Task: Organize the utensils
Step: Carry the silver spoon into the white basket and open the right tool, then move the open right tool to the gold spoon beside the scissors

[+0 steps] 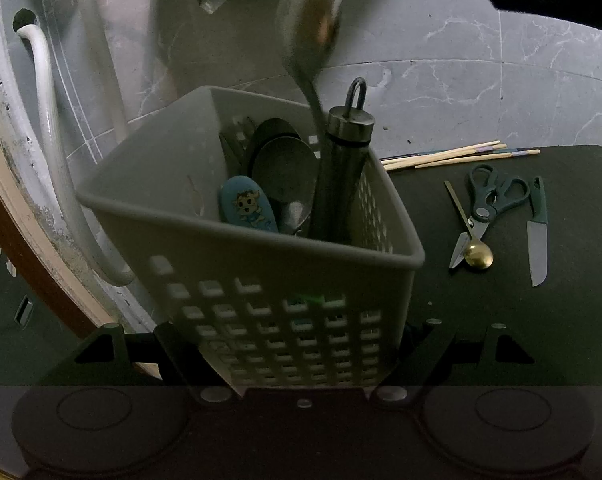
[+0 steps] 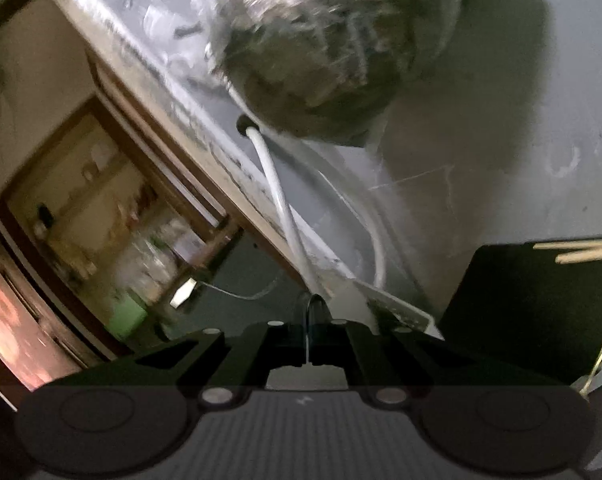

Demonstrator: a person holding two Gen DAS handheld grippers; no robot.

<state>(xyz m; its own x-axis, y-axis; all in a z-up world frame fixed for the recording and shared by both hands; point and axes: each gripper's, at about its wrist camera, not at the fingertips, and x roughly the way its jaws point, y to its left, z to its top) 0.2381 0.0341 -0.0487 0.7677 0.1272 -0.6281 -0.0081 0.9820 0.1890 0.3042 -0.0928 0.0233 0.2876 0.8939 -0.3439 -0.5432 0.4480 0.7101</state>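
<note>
My left gripper (image 1: 301,344) is shut on the lower sides of a grey perforated basket (image 1: 149,208). The basket holds several spoons (image 1: 285,168), a blue cartoon-handled utensil (image 1: 247,206) and a steel cylinder with a loop (image 1: 343,176). A large metal spoon (image 1: 307,40), blurred, stands bowl up with its handle reaching into the basket. Its bowl meets a dark shape at the top edge. In the right wrist view my right gripper (image 2: 309,326) is shut on a thin dark edge, which appears to be that spoon. A corner of the basket (image 2: 401,312) shows just beyond.
On the black mat (image 1: 573,320) lie chopsticks (image 1: 461,156), scissors (image 1: 493,200), a small gold spoon (image 1: 478,255) and a green-handled knife (image 1: 537,236). White hoses (image 1: 45,92) and a wall edge stand left. A crumpled plastic bag (image 2: 321,40) hangs above.
</note>
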